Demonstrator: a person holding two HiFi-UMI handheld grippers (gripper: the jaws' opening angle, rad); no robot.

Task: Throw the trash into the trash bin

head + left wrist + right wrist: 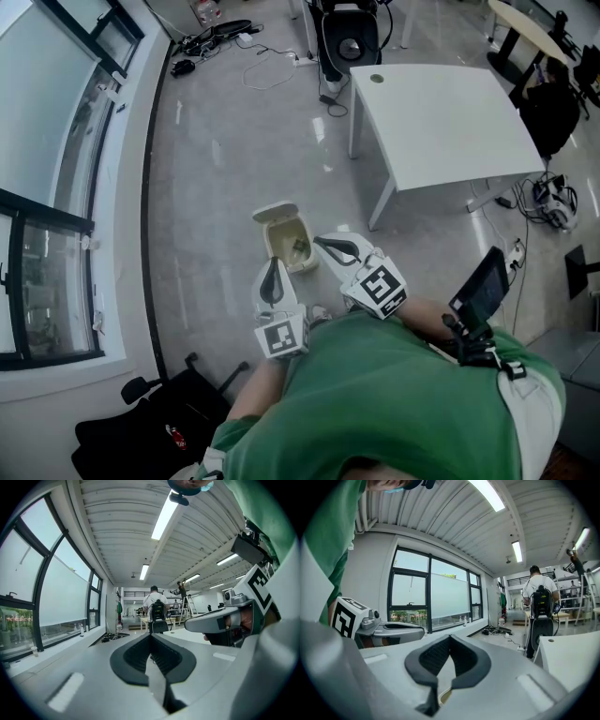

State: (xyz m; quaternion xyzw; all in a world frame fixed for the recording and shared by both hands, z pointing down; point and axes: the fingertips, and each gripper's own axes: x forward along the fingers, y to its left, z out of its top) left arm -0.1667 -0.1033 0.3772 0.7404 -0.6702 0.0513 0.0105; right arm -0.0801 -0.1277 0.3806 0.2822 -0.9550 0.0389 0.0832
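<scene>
A small cream trash bin (284, 254) stands on the grey floor with its lid (275, 213) tipped open. A dark bit of trash (299, 247) lies inside it. My left gripper (274, 264) hangs just in front of the bin, shut, with nothing between its pads (150, 635). My right gripper (319, 241) is at the bin's right edge, its tips over the rim. It is shut and holds nothing (450, 637). A cream sliver of the bin (444, 696) shows under its jaws. Each gripper sees the other beside it.
A white table (441, 117) stands to the back right, with cables (267, 66) on the floor behind. A black office chair (155, 422) lies at the lower left by the window wall (56, 187). A person with a black backpack (541, 599) stands far off.
</scene>
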